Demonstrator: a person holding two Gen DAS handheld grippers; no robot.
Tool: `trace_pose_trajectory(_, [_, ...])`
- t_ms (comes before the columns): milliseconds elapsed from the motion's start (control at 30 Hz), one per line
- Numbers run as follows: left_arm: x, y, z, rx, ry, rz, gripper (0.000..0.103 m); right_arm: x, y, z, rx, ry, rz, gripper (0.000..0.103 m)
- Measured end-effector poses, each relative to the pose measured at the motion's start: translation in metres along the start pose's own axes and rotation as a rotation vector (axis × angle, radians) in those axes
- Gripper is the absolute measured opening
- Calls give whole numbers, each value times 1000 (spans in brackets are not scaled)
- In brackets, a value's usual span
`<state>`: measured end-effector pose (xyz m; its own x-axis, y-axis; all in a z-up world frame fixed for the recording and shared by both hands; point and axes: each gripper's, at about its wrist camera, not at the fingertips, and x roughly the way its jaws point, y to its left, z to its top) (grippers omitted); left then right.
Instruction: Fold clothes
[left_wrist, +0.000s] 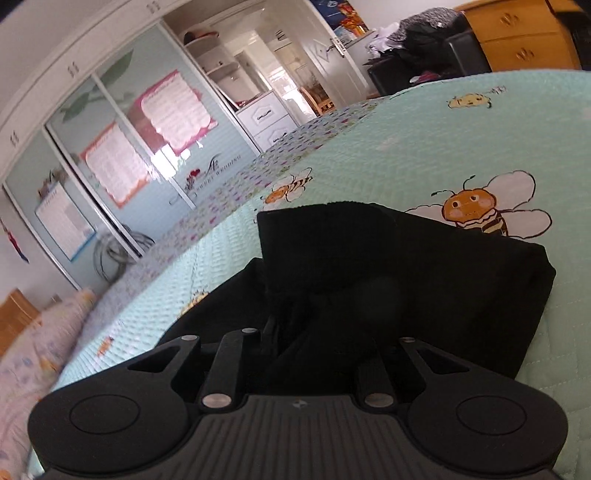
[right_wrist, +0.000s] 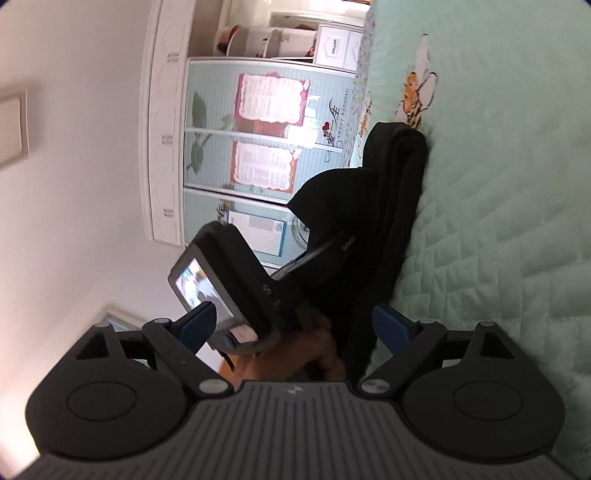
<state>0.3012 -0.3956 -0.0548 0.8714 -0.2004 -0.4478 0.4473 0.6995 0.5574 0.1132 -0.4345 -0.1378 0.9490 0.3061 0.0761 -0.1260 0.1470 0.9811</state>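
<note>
Black garment (left_wrist: 369, 280): folded bundle on bedspread (left_wrist: 424, 147), straight ahead of left gripper (left_wrist: 317, 343), pinched narrowly in it; right gripper (right_wrist: 295, 325) gapes wide, empty, just beside.

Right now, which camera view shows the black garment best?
The left wrist view: the black garment lies folded on the bee-print bedspread, most of its outline visible. The right wrist view shows it edge-on, partly behind the left gripper.
</note>
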Motion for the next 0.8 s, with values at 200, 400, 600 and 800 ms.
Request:
trace_pose_trajectory(200, [1, 5, 13, -55, -73, 41, 19, -2, 0, 1, 31, 0, 16, 92])
trace_pose_trajectory(400, [4, -16, 37, -44, -161, -31, 19, -10, -8, 6, 134, -26, 75, 92])
trace_pose_trajectory(600, [40, -91, 27, 205, -18, -93, 33, -29, -9, 20, 216, -81, 108, 93])
trace_pose_trajectory(800, [33, -91, 22, 188, -36, 44, 83, -31, -10, 24, 255, -82, 124, 93])
